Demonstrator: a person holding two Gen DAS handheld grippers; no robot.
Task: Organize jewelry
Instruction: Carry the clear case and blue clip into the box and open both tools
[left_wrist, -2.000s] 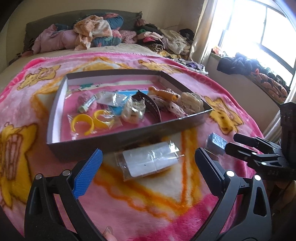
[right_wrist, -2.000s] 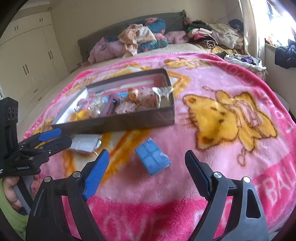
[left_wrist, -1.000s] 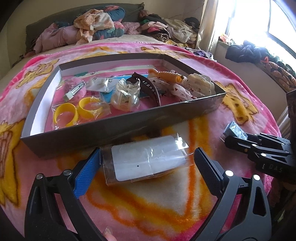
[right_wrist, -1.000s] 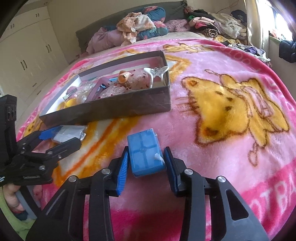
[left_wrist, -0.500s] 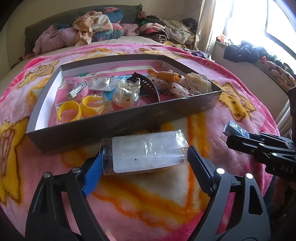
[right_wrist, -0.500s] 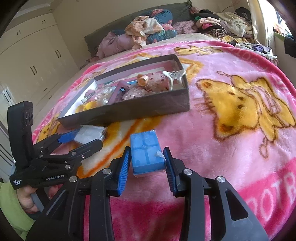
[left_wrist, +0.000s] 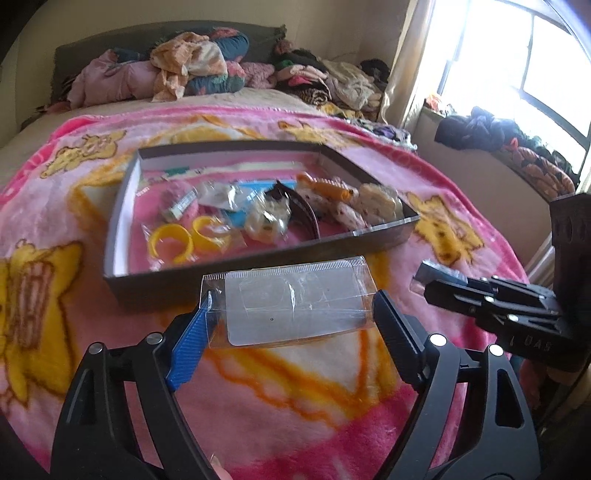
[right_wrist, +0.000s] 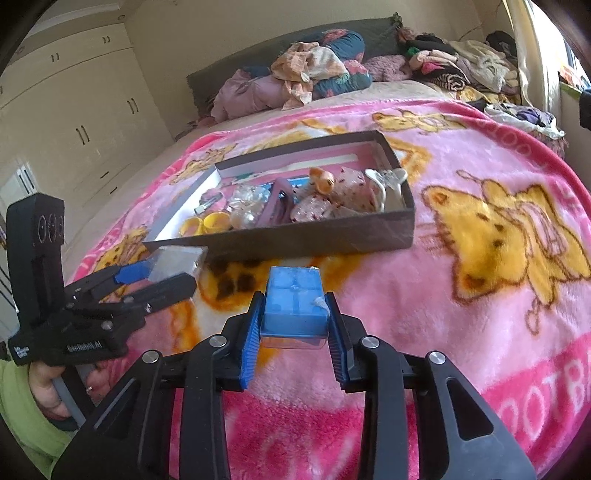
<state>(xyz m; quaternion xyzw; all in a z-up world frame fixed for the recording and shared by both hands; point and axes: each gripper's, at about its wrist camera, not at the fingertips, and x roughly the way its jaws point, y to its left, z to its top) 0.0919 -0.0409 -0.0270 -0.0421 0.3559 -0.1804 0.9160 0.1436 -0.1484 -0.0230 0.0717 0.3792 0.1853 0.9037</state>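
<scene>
Left wrist view: left tongs (left_wrist: 291, 325) at lower centre, clamped across the width of a clear plastic packet (left_wrist: 291, 301) with a white card inside; blue pad on the packet's left edge, black pad on its right edge, packet held off the blanket (left_wrist: 258, 398), in front of the near wall of the box. Dark shallow box (left_wrist: 255, 266) at mid-frame on the pink cartoon-print blanket, crowded with small pieces: two yellow bangles (left_wrist: 188, 238) at its near left, bagged trinkets at centre, an orange clip (left_wrist: 325, 186) and a pale hair piece (left_wrist: 380, 201) toward its right end. Right tongs (left_wrist: 436, 282) reaching in from the right edge of the frame

Right wrist view: right tongs (right_wrist: 295, 317) at lower centre, narrowing further, both blue pads pressed on the sides of a small blue case (right_wrist: 295, 299), held clear of the blanket and below the box's near wall in the frame. Left tongs at left of the frame with the packet's end showing between the fingers, gripped by a hand (right_wrist: 55, 384) in a green sleeve (right_wrist: 22, 413). Heap of clothes (right_wrist: 314, 74) along the top of the bed, cream wardrobe doors (right_wrist: 74, 110) at upper left
</scene>
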